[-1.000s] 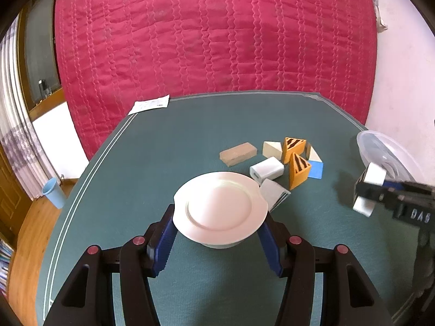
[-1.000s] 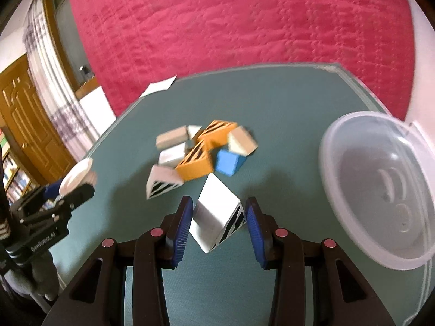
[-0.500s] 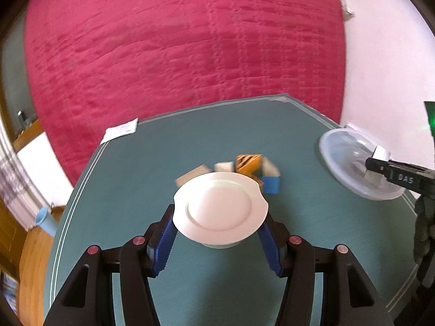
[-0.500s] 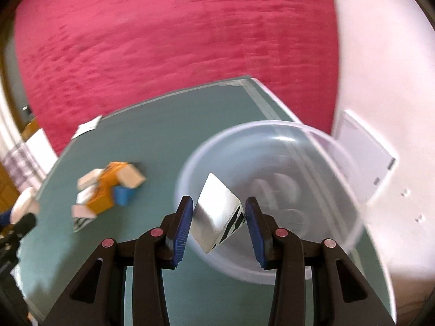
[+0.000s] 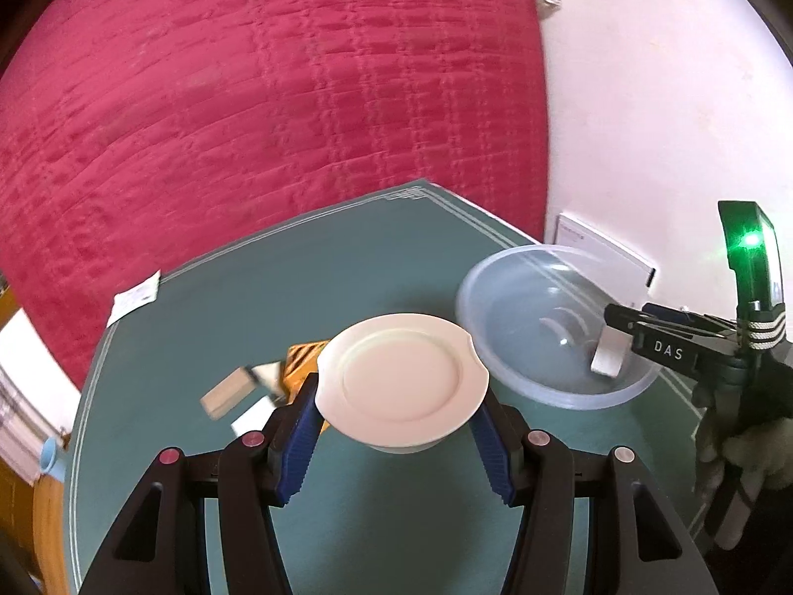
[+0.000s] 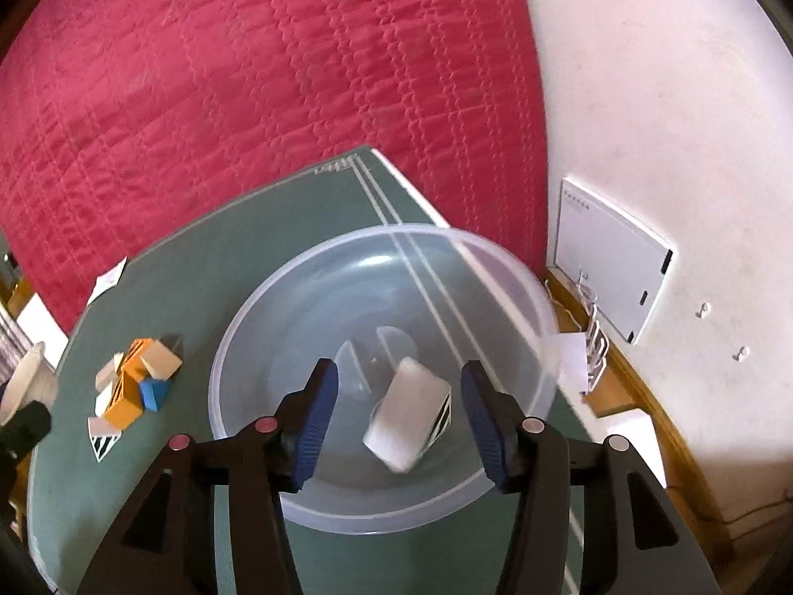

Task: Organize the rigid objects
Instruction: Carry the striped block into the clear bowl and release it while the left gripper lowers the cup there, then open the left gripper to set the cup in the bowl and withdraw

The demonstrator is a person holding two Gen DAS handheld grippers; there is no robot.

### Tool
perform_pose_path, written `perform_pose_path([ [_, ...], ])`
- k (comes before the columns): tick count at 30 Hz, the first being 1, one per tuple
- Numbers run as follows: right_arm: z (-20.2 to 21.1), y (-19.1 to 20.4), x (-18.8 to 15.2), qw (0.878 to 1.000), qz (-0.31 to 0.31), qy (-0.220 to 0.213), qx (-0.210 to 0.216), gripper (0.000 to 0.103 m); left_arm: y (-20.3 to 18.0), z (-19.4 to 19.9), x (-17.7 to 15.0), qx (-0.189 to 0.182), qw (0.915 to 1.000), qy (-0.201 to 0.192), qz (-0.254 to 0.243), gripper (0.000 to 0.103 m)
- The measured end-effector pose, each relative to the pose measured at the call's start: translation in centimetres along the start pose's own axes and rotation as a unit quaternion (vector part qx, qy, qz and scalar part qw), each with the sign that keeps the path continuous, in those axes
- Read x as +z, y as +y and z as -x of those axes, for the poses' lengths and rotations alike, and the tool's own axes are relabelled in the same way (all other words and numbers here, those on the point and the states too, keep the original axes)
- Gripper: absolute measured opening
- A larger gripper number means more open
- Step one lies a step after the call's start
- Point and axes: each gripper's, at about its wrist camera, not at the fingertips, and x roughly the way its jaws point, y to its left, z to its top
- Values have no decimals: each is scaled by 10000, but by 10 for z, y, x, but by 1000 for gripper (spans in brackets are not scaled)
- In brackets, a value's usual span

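Observation:
My left gripper (image 5: 401, 436) is shut on a white plate (image 5: 401, 386) and holds it above the green table (image 5: 198, 297). My right gripper (image 6: 399, 421) is open over a clear plastic bowl (image 6: 495, 456). A white block with black stripes (image 6: 409, 414) sits loose between its fingers, inside the bowl. In the left wrist view the same block (image 5: 608, 352) shows at the right gripper's tip, in the bowl (image 5: 495, 347). A pile of wooden, orange, white and blue blocks (image 6: 136, 382) lies left of the bowl; part of the pile (image 5: 262, 386) shows behind the plate.
A red quilted cloth (image 5: 248, 99) hangs behind the table. A paper slip (image 5: 136, 295) lies at the far left table edge. The bowl sits close to the table's right edge, next to a white wall with a white panel (image 6: 607, 267).
My right gripper carried the striped block from the pile to over the bowl and opened, letting the block go. My left gripper swung right with the plate, toward the bowl.

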Motion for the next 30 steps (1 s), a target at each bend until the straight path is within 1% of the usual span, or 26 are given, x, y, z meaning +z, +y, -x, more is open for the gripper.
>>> perform_pose_path([
  [9, 15, -28, 10, 9981, -429, -355, -280, 53, -25, -19, 12, -364, 9991, 142, -157, 60],
  [13, 18, -38, 14, 9967, -585, -433, -346, 53, -38, -29, 16, -579, 9978, 213, -253, 60],
  [17, 16, -40, 13, 9964, -635, -431, -366, 53, -50, -44, 19, -808, 9958, 316, -307, 60],
  [23, 15, -33, 12, 9971, -516, -427, -361, 53, -71, -63, 23, -1150, 9914, 419, -458, 60],
  [26, 16, -32, 11, 9966, -522, -490, -401, 53, -77, -69, 25, -1230, 9903, 416, -492, 60],
  [27, 17, -33, 11, 9965, -533, -502, -410, 53, -78, -71, 26, -1247, 9901, 417, -492, 64],
  [28, 17, -33, 11, 9963, -553, -512, -422, 53, -78, -73, 26, -1259, 9900, 416, -486, 77],
  [30, 17, -35, 10, 9959, -594, -520, -441, 53, -76, -74, 26, -1215, 9912, 324, -409, 89],
])
